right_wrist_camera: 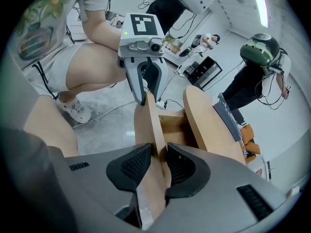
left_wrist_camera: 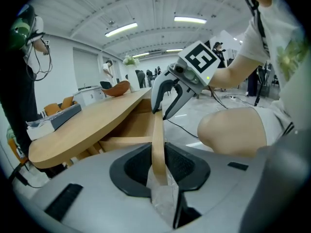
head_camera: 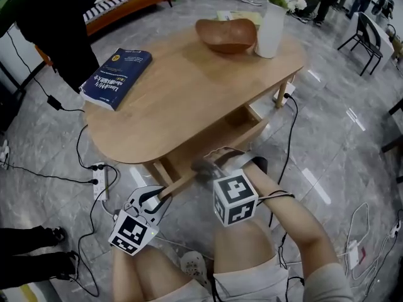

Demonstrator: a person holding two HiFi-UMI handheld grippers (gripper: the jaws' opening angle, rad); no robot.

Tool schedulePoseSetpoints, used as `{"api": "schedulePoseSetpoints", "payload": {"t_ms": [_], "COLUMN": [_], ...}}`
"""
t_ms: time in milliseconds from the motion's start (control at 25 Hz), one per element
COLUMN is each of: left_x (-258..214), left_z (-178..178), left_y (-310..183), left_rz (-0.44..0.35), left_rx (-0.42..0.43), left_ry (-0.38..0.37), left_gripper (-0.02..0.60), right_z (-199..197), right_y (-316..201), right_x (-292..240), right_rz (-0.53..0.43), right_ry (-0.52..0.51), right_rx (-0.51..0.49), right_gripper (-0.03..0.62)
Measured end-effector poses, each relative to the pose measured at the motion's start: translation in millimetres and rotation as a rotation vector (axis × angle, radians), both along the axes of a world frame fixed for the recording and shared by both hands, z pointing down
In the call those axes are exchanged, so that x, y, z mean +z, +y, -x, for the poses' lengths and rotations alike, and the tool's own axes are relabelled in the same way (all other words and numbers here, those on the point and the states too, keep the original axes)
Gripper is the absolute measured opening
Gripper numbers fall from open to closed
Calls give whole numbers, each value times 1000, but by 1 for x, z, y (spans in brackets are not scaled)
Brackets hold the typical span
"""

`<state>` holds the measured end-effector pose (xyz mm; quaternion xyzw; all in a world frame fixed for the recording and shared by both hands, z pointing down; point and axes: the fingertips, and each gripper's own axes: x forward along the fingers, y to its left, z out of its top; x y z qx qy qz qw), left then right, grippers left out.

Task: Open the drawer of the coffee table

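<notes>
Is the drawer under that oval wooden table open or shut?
Partly open: the light wooden drawer sticks out past the oval wooden tabletop; left gripper and right gripper clamp its front board.

Under and around both pairs of jaws we see a grey marbled tile floor (head_camera: 340, 143) crossed by black cables (head_camera: 289, 137), with a white power strip (head_camera: 101, 180) off to their left. Far beyond the jaws stand an orange sofa (head_camera: 126, 2) on the left and black chairs (head_camera: 368, 39) on the right. High above them, long strip lights (left_wrist_camera: 120, 30) glow on a white ribbed ceiling (left_wrist_camera: 155, 8) over white walls (left_wrist_camera: 60, 67).
</notes>
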<state>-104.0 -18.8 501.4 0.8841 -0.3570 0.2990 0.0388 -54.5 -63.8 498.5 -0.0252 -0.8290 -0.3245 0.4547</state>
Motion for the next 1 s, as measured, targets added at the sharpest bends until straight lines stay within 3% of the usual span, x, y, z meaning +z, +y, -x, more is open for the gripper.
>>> {"api": "schedulePoseSetpoints", "payload": {"t_ms": [1000], "left_x": [10], "left_z": [-24], "left_y": [35], "left_rz": [44], "left_rx": [104], "left_ry": [-51], "left_gripper": [86], "right_z": [-22], "right_y": [34], "right_x": [6], "right_rz": [31], "right_ry": [-47], "right_rx": [41], "right_gripper": [107]}}
